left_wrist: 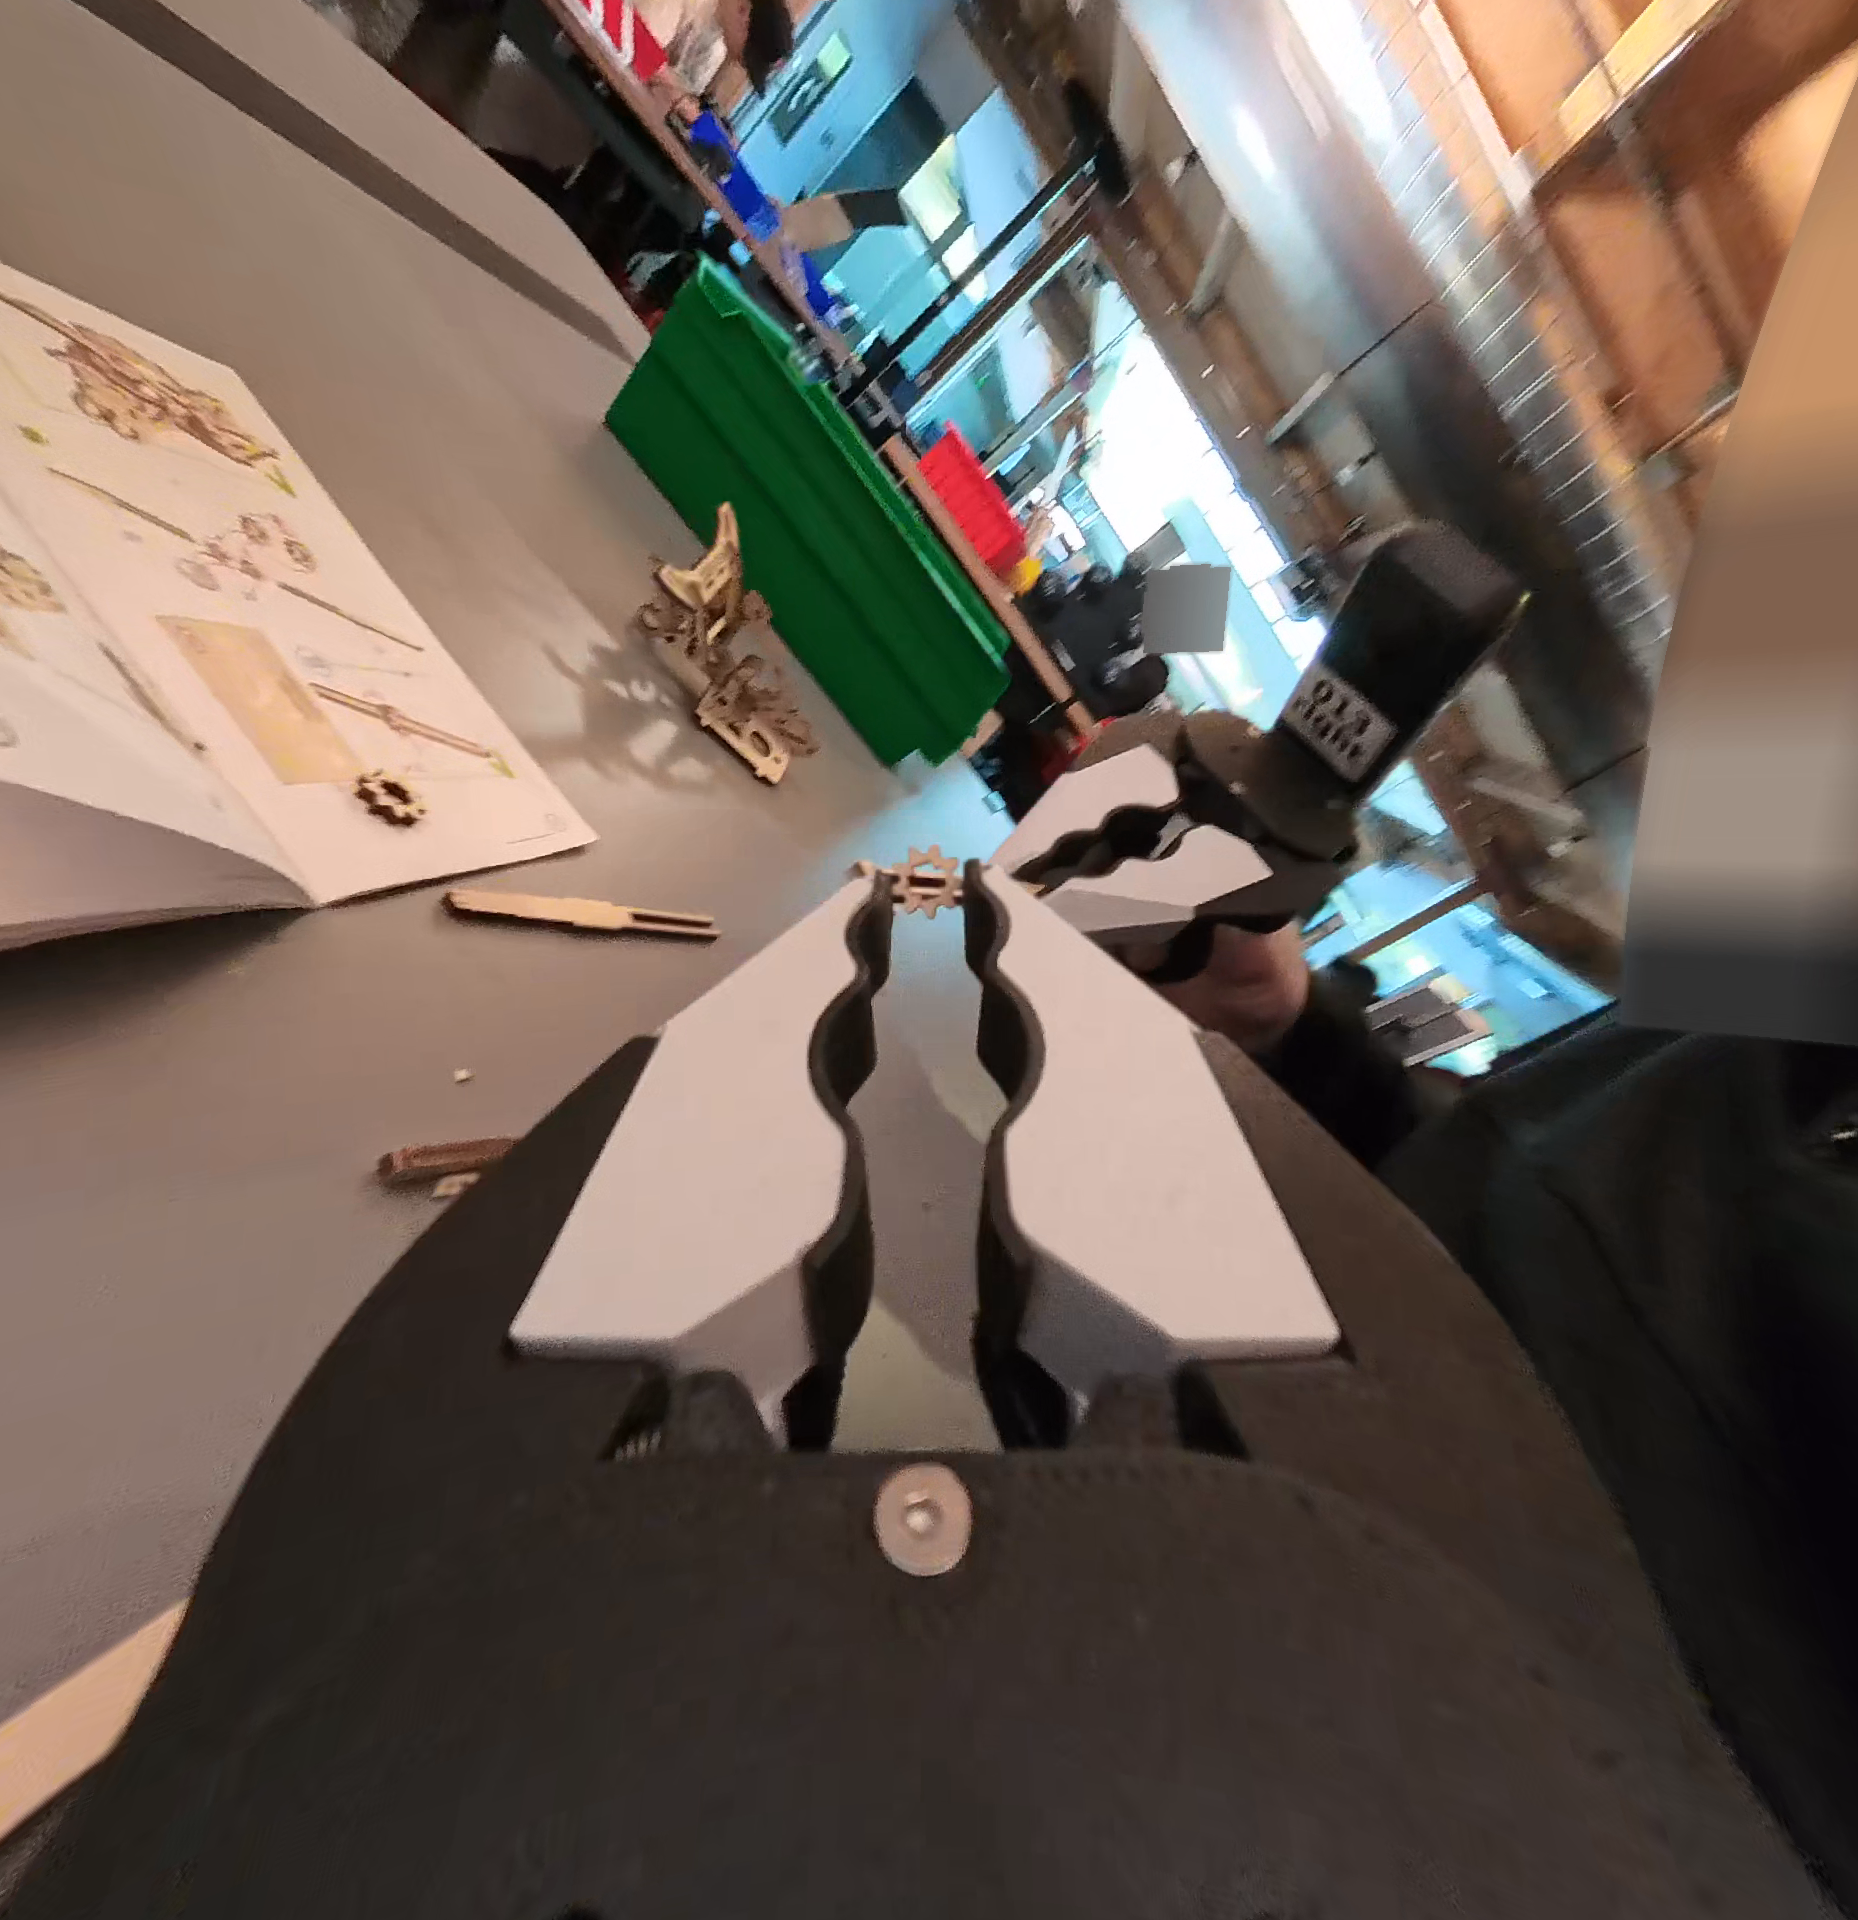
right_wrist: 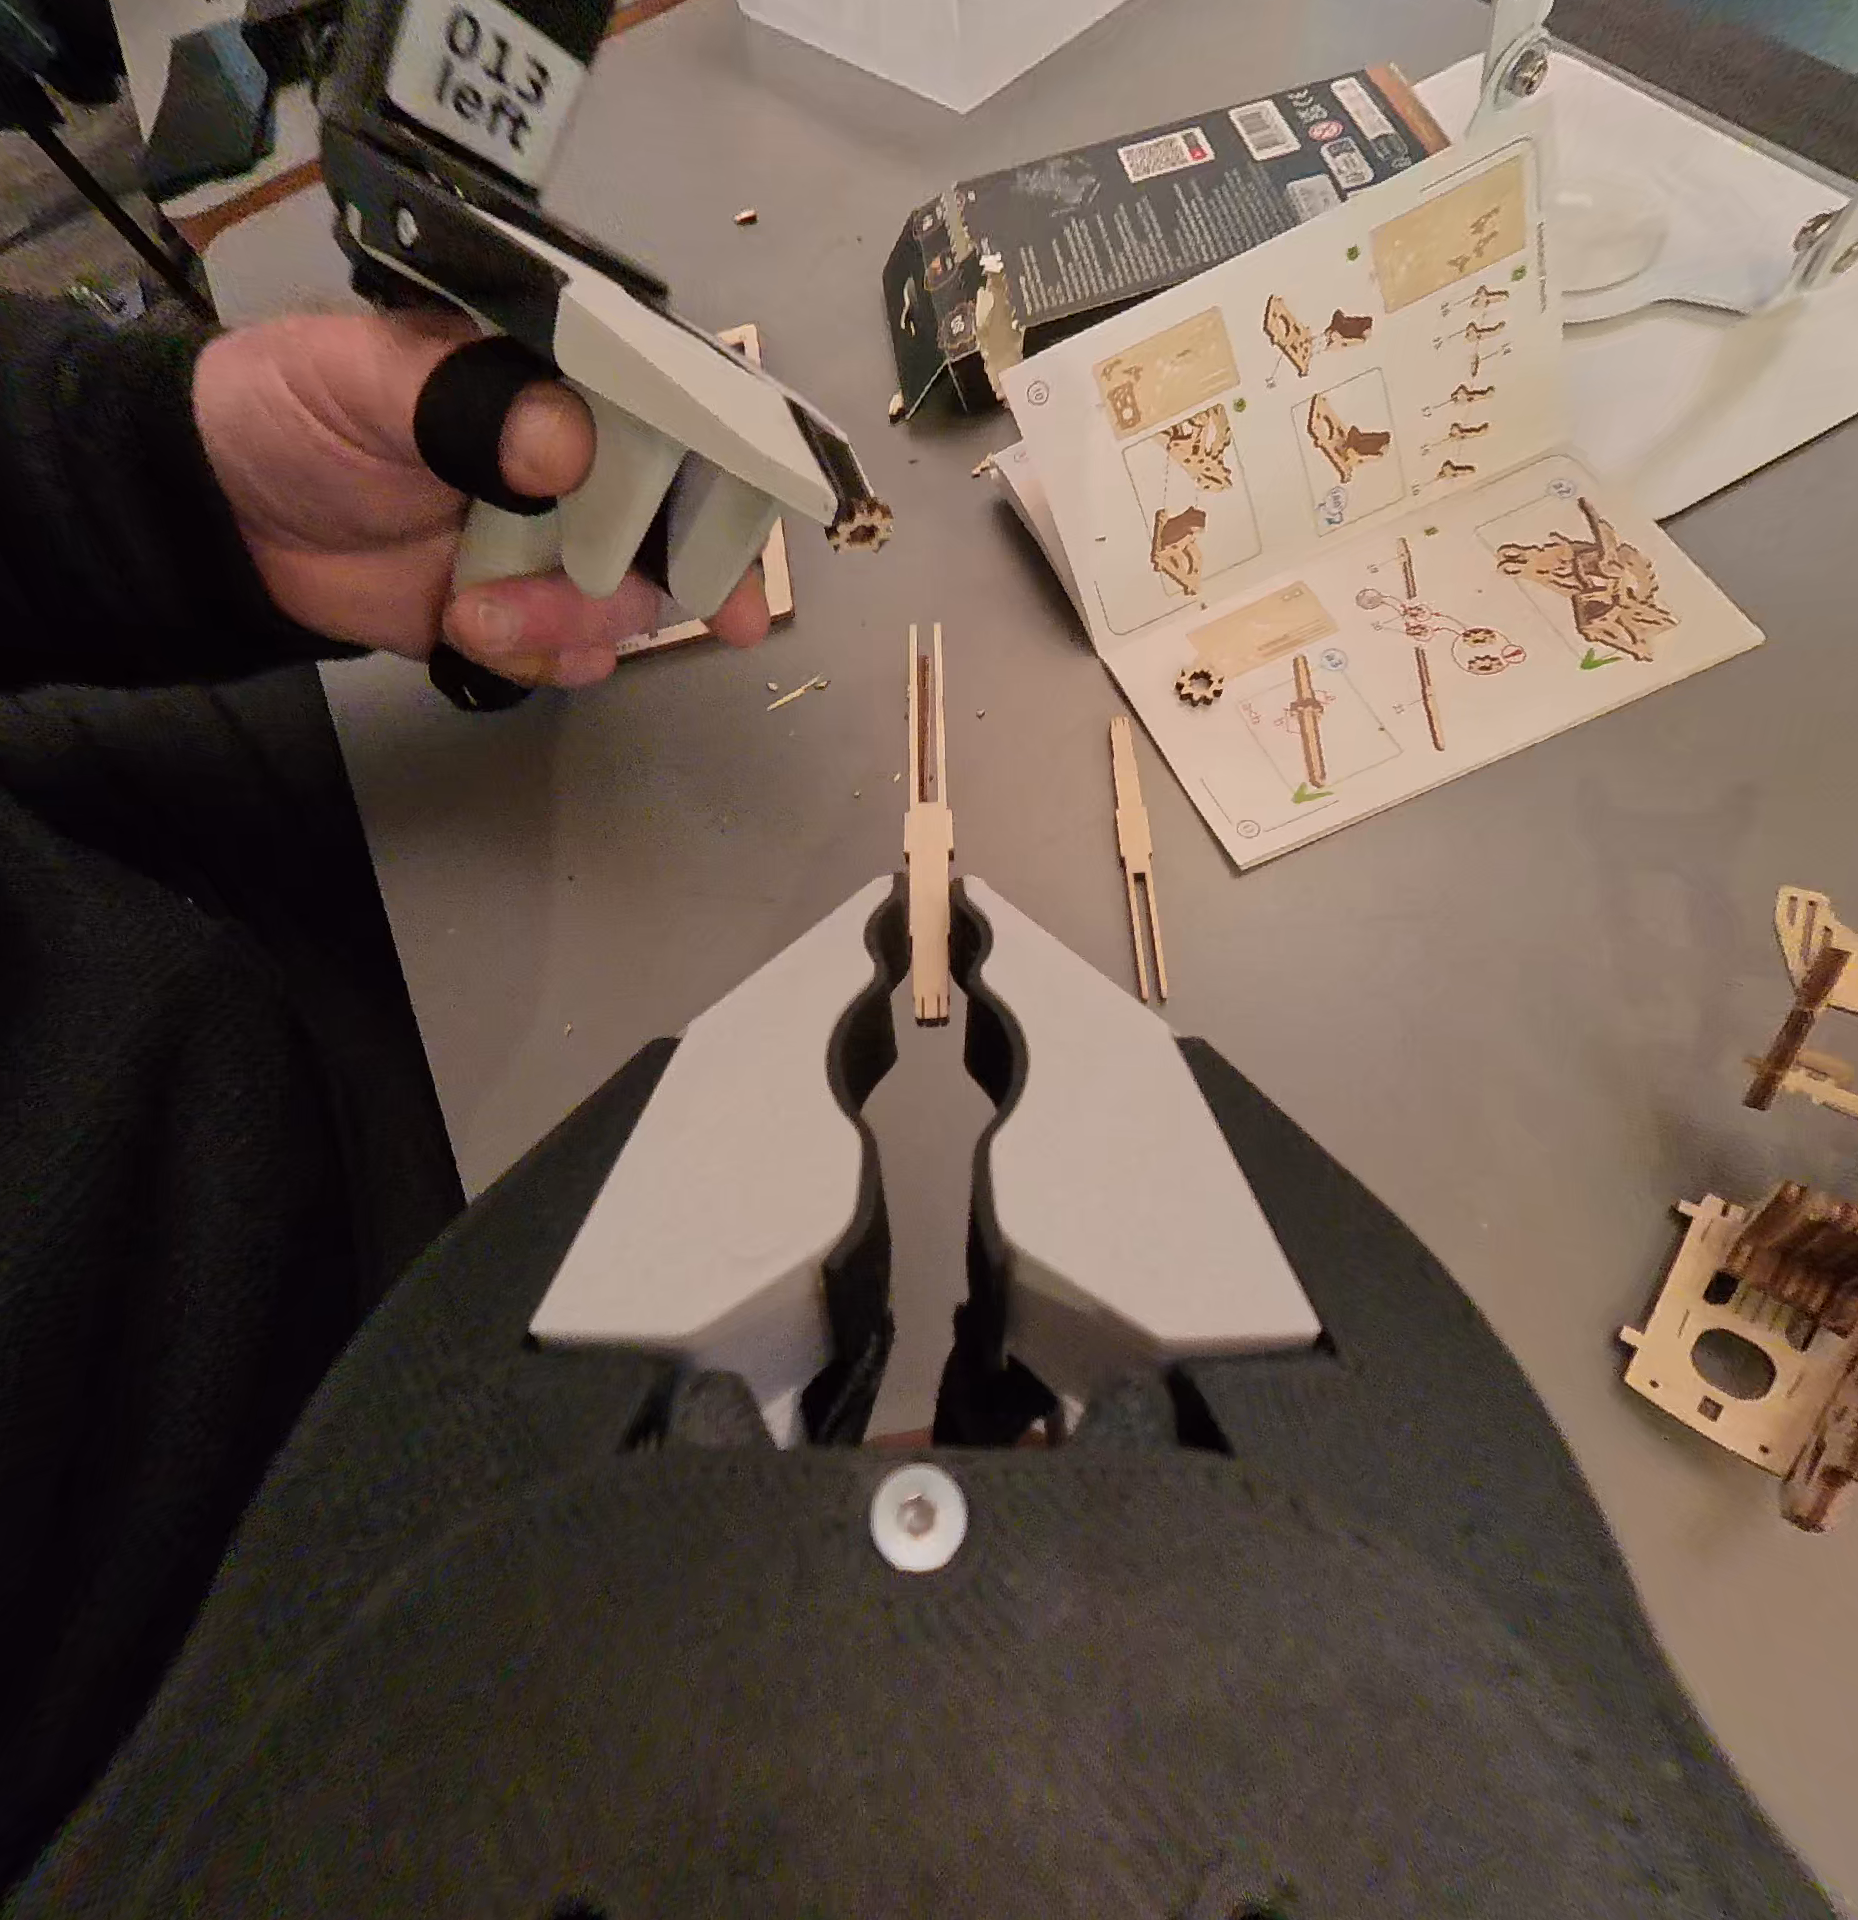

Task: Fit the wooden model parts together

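In the right wrist view, the right gripper [right_wrist: 927, 894] fills the lower half of the frame, and its fingers are clamped on a slim wooden axle [right_wrist: 926, 821]. The axle's short slotted end sits back between the pads, while its long forked end points up toward the centre of the frame, out in free air. Holding it by the thick middle likely leaves that forked tip bare so that something can slide onto it.

Higher up and to the left, the left gripper [right_wrist: 852, 520] comes in at a slant, carried by a hand [right_wrist: 385, 488]. It pinches a small toothed gear [right_wrist: 859, 536] right at its tips. The gear hangs above and a little left of the forked tip, near it but not touching. In the left wrist view the same gear [left_wrist: 921, 881] sits in the centre of the frame, gripped edge to edge with its square hole facing the camera, which probably keeps the hole clear for the axle.

Beyond the grippers, a second axle [right_wrist: 1138, 862] lies flat on the grey table [right_wrist: 644, 831], right of centre. Next comes the open instruction booklet [right_wrist: 1372, 520] with a spare gear [right_wrist: 1200, 686] resting on its lower page. Part-built wooden assemblies [right_wrist: 1777, 1340] stand at the right edge, and a dark cardboard box [right_wrist: 1143, 218] lies at the top.
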Demonstrator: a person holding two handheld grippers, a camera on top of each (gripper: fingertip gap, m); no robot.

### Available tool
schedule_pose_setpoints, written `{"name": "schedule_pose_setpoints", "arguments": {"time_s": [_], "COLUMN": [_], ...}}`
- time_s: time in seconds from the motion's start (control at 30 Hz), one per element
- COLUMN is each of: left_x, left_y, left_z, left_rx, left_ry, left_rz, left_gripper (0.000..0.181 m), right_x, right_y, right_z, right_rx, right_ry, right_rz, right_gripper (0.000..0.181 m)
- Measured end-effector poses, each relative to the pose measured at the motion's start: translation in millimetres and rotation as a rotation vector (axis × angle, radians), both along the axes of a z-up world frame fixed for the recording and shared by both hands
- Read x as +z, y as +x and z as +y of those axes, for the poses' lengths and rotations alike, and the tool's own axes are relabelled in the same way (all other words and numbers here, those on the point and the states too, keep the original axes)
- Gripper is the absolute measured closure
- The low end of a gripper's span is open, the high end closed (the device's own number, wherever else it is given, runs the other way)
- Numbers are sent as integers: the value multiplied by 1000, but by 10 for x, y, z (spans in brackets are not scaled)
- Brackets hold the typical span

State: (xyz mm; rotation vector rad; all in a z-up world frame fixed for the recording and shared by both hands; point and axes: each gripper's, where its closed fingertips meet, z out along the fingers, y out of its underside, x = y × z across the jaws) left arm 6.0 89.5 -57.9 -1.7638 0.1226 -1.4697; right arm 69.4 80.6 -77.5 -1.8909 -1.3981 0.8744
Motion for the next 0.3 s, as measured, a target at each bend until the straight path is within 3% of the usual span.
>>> {"name": "schedule_pose_setpoints", "arguments": {"time_s": [0.3], "left_x": [177], "left_y": [102], "left_z": [82], "left_rx": [-48], "left_ry": [-98], "left_rz": [-437], "left_gripper": [170], "right_x": [137], "right_y": [-23], "right_z": [59], "right_rx": [-22], "right_ry": [-20], "right_rz": [65], "right_gripper": [177]}}
